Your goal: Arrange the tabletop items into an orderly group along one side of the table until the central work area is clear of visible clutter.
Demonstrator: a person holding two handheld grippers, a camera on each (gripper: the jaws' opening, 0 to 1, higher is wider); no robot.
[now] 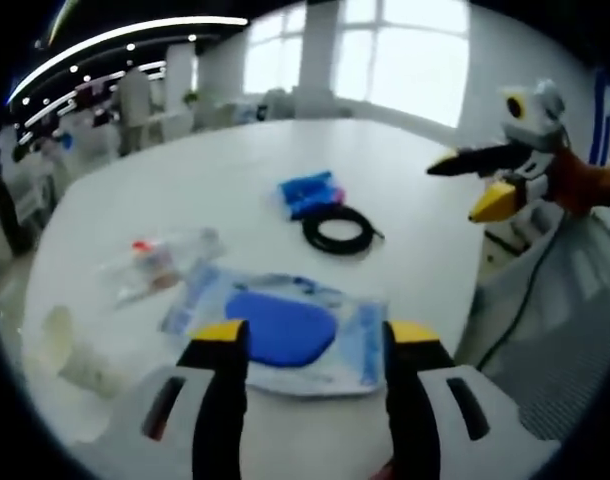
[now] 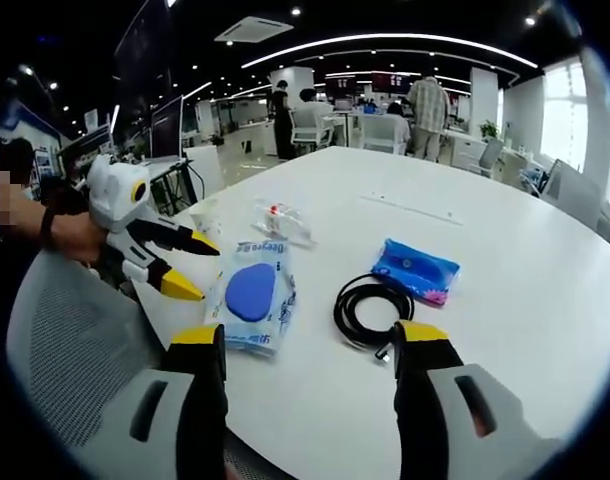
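Observation:
On the white table (image 1: 235, 150) lie a clear packet with a blue oval pad (image 1: 280, 325), a coiled black cable (image 1: 338, 230), a blue pouch (image 1: 310, 192) and a clear bag with a red-capped item (image 1: 160, 262). My left gripper (image 1: 317, 335) stands open just short of the packet, nothing between its jaws. The right gripper (image 1: 465, 185) hangs open off the table's right edge. In the right gripper view my right gripper (image 2: 311, 335) is open before the cable (image 2: 370, 310) and the packet (image 2: 253, 295). The left gripper (image 2: 200, 270) is open beside the packet. Further off are the pouch (image 2: 415, 268) and the clear bag (image 2: 280, 220).
A crumpled white item (image 1: 70, 355) lies near the table's left edge. A grey mesh chair (image 2: 75, 350) stands by the near edge of the table (image 2: 505, 330). People and desks fill the room behind. A hand (image 2: 70, 235) holds the left gripper.

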